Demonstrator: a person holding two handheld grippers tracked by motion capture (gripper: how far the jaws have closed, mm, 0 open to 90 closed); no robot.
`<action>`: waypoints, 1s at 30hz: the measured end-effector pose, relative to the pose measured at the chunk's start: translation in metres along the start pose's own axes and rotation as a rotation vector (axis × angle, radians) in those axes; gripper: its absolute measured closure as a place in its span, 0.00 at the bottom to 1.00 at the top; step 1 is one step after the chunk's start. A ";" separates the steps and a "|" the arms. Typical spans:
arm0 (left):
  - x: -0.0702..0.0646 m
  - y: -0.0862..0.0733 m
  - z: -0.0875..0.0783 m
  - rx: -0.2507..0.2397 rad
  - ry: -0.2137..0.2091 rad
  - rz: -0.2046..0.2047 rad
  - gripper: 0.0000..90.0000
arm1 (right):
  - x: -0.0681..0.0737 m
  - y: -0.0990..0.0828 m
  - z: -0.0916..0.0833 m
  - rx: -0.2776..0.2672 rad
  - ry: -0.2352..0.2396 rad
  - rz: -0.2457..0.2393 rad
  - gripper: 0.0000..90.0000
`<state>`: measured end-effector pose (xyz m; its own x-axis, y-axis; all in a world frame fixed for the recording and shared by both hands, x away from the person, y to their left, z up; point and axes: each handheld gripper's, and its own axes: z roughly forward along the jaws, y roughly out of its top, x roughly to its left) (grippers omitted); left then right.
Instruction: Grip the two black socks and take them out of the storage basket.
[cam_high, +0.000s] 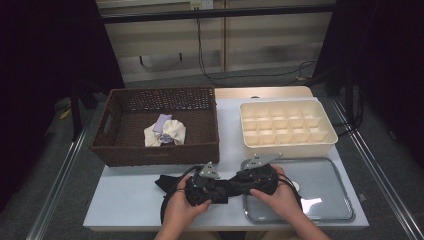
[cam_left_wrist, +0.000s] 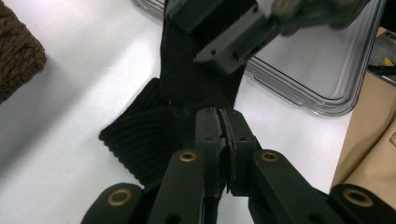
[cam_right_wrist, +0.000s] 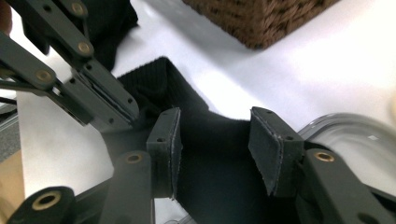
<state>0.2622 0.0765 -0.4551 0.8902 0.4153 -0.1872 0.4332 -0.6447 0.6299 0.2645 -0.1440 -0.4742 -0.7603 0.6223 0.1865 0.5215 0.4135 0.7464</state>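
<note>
A black ribbed sock (cam_left_wrist: 140, 135) lies on the white table (cam_high: 125, 195) at the front, between my two grippers. My left gripper (cam_left_wrist: 223, 114) is shut on the sock's edge, with the fabric pinched between its pads. In the high view the left gripper (cam_high: 219, 190) points right and meets the right gripper (cam_high: 236, 185), which points left. My right gripper (cam_right_wrist: 215, 135) stands open. The sock (cam_right_wrist: 210, 158) lies between its pads and they do not press on it. The left gripper's shut jaws (cam_right_wrist: 126, 109) sit just beside the right gripper's left pad.
A brown wicker basket (cam_high: 155, 125) at the back left holds pale bundled cloth (cam_high: 165, 131). A cream compartment box (cam_high: 285, 125) stands at the back right. A clear tray (cam_high: 320, 190) lies at the front right, under the right hand.
</note>
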 end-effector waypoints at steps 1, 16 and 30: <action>0.000 0.000 0.000 -0.003 -0.001 -0.003 0.94 | 0.000 -0.001 0.001 0.006 0.010 0.006 0.64; 0.015 0.004 -0.016 -0.080 0.024 -0.061 0.59 | -0.004 -0.007 0.003 0.074 0.018 -0.004 0.99; 0.037 -0.009 -0.002 -0.044 -0.011 -0.143 0.49 | -0.002 -0.009 0.002 0.067 0.021 -0.020 0.97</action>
<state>0.2909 0.0988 -0.4665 0.8214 0.4937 -0.2855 0.5494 -0.5508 0.6283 0.2622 -0.1478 -0.4820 -0.7782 0.5998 0.1861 0.5305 0.4691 0.7061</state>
